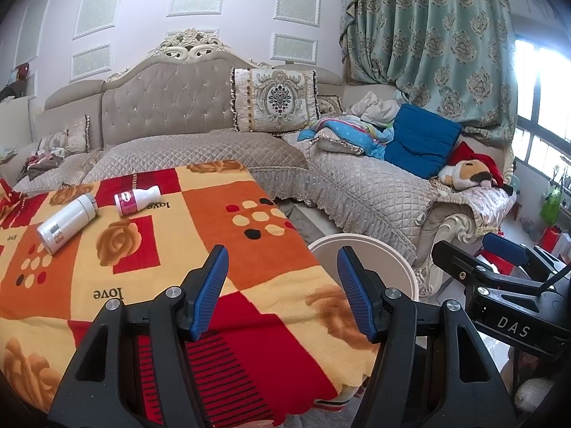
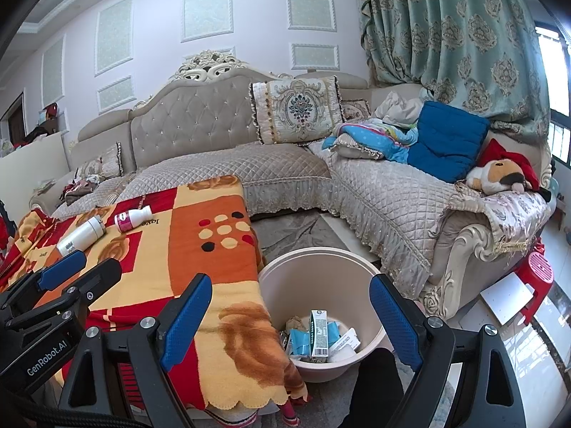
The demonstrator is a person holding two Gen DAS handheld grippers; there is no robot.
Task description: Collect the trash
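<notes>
Two bottles (image 1: 67, 226) (image 1: 137, 199) side by side near blanket's (image 1: 200, 235) far left edge, bin (image 2: 321, 267) off its right edge, cartons (image 2: 318, 333) inside bin

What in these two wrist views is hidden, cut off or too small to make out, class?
- Bin: left view, contents hidden by its rim and the left gripper.
- Pink-labelled bottle: label too small to read.
- Red object: cut off at left edge.
- Right gripper: hides part of the bin's rim.

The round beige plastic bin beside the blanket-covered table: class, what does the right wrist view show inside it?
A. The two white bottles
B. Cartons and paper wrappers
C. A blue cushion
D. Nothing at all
B: the round beige plastic bin holds a green-and-white carton and blue-and-white wrappers at its bottom, while both white bottles lie on the blanket.
</notes>
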